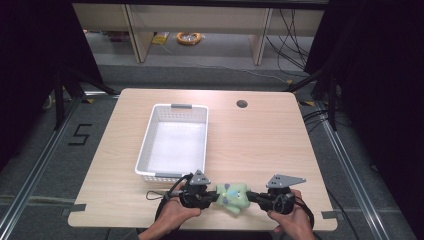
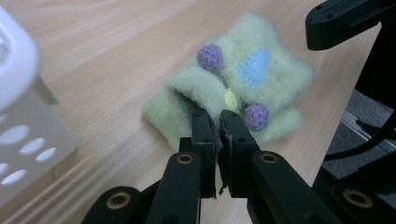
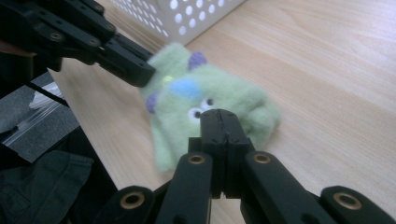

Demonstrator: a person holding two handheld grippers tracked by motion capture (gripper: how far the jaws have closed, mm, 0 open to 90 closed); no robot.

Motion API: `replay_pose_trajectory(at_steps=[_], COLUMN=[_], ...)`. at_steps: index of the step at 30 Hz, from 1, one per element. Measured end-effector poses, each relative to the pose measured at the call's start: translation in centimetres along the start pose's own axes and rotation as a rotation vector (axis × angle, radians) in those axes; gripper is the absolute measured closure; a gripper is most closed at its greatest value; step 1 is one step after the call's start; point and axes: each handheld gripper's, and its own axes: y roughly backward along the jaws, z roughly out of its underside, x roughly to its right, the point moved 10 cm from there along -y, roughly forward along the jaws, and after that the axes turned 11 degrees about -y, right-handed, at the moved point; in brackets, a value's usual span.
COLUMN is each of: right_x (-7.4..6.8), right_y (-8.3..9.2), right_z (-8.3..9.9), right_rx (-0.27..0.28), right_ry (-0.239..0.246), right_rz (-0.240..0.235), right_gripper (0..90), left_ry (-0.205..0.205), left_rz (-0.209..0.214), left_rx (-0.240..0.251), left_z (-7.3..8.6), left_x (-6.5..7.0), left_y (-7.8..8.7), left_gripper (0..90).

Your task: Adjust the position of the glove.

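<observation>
One green plush toy lies on the pale wooden table, close to the near edge where the person stands, and everything else can be placed from it. It is a fuzzy little monster: the left gripper view picks out two purple knobs, one light blue patch and one small yellow dot on it, and the right gripper view adds two round white eyes. Two grippers meet at the toy, one from each side. The left gripper comes at its left end with its jaws pinched almost together on a fold of the fleece at the edge of the toy, seen closely in its own view. The right gripper comes at the toy's right end, and its jaws are pressed together at the plush; whether any fabric is caught between them I cannot tell. Each gripper sits in one of the person's two hands, the left hand below and left of the toy, the right hand below and right. One white perforated plastic basket stands just beyond the toy and to its left, apart from it. One dark round hole marks the tabletop well beyond the toy, toward the far edge.
</observation>
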Motion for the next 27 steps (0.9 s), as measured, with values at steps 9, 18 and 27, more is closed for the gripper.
replay_pose_trajectory(at_steps=[9, 18, 27], right_x=[0.1, 0.5, -0.2], right_y=[-0.8, -2.8, -1.4], right_z=[0.7, 0.4, -1.8], right_rx=[-0.021, -0.059, -0.016], right_ry=[-0.111, -0.064, -0.007], right_rz=[0.008, 0.049, 0.021], right_gripper=[64.4, 82.0, 85.1], left_ry=[0.026, 0.01, 0.055], left_rz=[0.01, 0.016, 0.03], left_rx=[-0.011, -0.021, 0.037], left_z=[0.4, 0.6, -0.6], left_x=[0.1, 0.2, 0.6], left_y=[-0.3, -0.5, 0.3], left_gripper=[81.5, 83.3, 84.1])
